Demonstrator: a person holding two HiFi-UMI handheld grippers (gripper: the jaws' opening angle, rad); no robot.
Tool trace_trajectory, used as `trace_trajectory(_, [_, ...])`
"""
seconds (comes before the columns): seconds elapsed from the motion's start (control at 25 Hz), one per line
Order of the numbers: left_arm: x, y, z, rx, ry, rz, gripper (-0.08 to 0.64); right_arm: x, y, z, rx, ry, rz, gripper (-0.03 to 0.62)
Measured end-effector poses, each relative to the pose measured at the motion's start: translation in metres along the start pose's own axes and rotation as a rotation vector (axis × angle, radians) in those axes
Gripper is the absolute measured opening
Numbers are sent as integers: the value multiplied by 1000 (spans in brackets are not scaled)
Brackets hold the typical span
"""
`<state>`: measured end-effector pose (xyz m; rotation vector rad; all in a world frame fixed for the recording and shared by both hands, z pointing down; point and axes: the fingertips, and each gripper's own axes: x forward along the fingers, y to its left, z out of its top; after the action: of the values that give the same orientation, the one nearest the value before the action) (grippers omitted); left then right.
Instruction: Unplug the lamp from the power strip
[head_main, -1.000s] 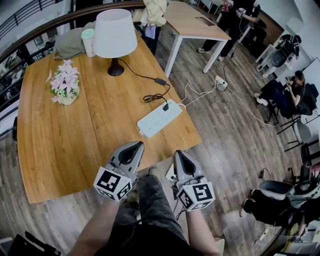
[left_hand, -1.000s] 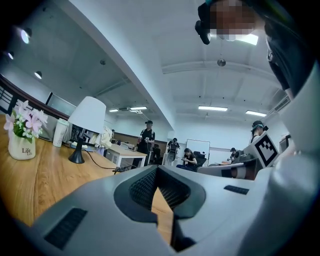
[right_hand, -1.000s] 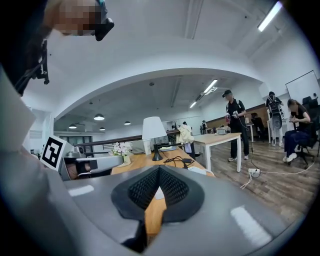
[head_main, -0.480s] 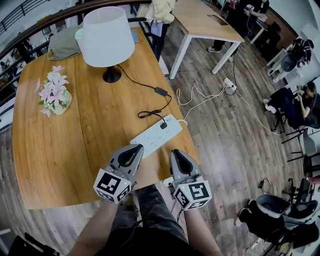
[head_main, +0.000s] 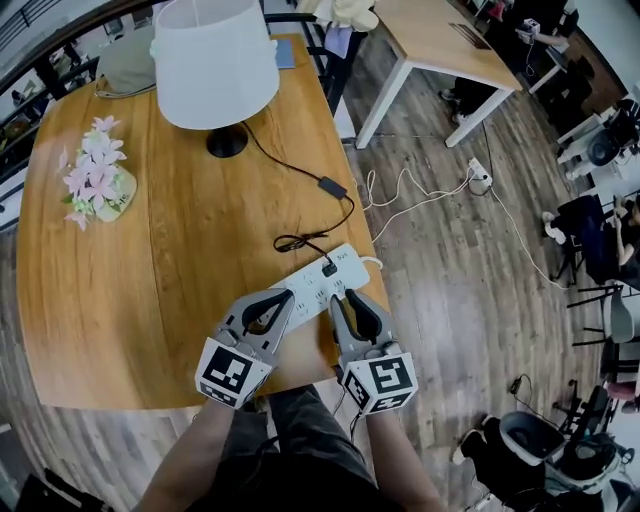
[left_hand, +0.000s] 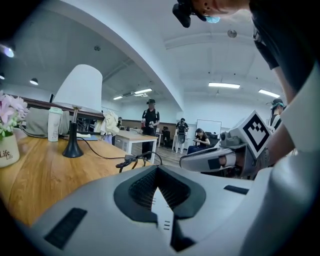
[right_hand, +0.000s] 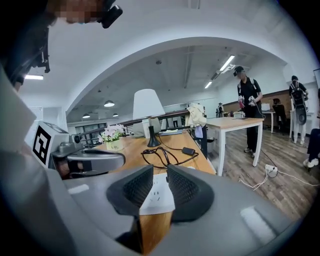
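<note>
Bright, even light from ceiling strips (left_hand: 223, 85); sharp frames, strong fisheye bending and dark corners.

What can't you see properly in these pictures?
- Head view: the lamp has its shade top cut off by the picture's edge.
- Head view: the black plug on the power strip is too small to show detail.
- Left gripper view: the left edge cuts off the flower pot print.

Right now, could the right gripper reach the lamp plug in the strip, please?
Probably yes. The right gripper, its jaws just opening and empty, points at the strip, and the plug sits uncovered just past its tips. The cord coils beyond, not in the way.
</note>
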<state>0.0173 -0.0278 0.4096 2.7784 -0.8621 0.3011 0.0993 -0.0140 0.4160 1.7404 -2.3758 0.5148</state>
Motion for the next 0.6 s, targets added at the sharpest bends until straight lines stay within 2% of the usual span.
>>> trace_trajectory(0.44, [17, 13, -15, 57, 104, 104, -3, 38, -8, -4, -191, 113, 92, 135])
trace_trajectory(0.6, [23, 15, -17, 79, 121, 123, -3, 49, -8, -6, -206, 133, 116, 135])
